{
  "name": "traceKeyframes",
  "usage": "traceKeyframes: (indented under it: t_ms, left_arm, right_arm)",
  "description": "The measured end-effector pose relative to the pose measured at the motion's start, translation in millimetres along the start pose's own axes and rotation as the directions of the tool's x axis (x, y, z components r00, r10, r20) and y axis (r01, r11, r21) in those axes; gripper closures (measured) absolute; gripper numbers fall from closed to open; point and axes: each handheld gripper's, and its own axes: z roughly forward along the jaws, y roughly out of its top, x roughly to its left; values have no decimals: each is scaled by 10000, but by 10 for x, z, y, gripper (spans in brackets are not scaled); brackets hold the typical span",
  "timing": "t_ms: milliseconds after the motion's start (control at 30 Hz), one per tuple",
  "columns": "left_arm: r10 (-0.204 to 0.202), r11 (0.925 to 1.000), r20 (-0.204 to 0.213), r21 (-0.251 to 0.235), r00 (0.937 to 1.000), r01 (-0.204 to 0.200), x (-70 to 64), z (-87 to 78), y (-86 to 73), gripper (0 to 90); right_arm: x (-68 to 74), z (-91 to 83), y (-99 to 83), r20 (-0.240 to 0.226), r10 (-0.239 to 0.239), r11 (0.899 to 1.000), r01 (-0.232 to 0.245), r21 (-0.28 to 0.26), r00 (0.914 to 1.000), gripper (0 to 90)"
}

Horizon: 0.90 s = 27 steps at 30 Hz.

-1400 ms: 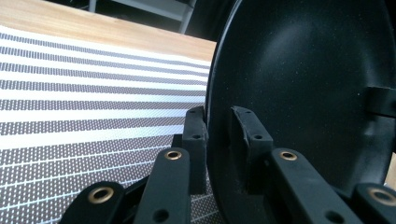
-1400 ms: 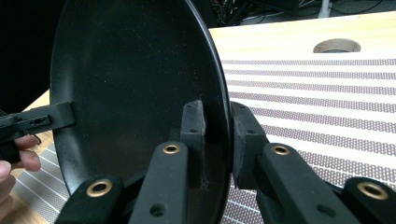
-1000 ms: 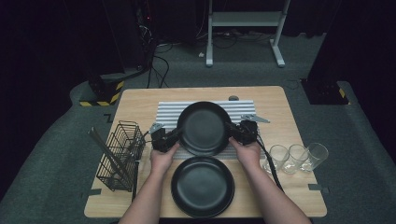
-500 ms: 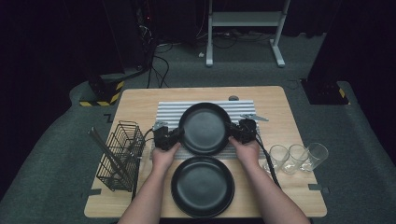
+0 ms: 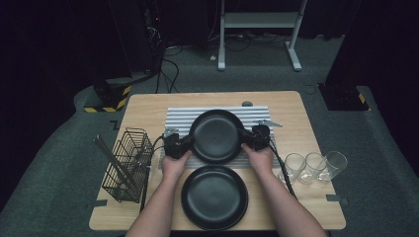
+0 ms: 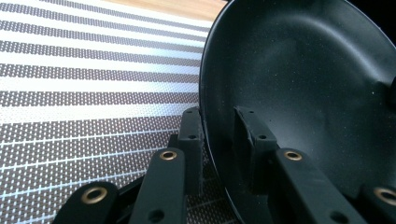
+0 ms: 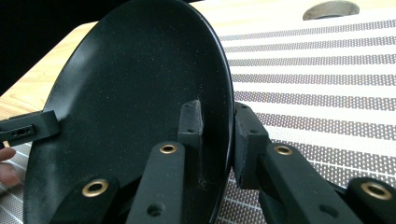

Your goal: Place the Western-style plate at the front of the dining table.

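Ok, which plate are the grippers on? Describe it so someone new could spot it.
On the wooden table, find the grey striped mat at the back centre. The held plate is the round black one over that mat, its rim pinched by the left gripper and the right gripper. The other black plate lies nearer the person, off the mat and untouched.

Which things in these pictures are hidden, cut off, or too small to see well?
- Striped mat: its middle, high view, is covered by the held plate.
- Left gripper, own view: jaw bases are cut by the bottom edge.
- Glasses, high view: too small to tell if empty.
- Rack: contents too small.
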Motion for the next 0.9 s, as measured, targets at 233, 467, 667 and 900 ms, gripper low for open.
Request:
traceKeyframes:
  t_ms: [233, 467, 667, 900]
  left_arm:
    - [42, 9998, -217, 210, 9998, -37, -9, 46, 15, 724]
    - [93, 9994, -391, 351, 9992, -80, -20, 71, 21, 716]
    - [169, 9986, -558, 508, 9983, -140, -29, 96, 28, 708]
    - [306, 9980, -735, 578, 9968, -264, -51, 112, 24, 700]
  right_arm:
    - [-40, 54, -4, 26, 136, 9998, -137, 113, 9999, 760]
    - [-82, 122, -21, 101, 376, 9990, -379, 233, 9992, 753]
    - [-110, 163, -37, 178, 423, 9985, -429, 325, 9989, 747]
    - [-127, 202, -57, 340, 503, 9973, -520, 516, 9982, 738]
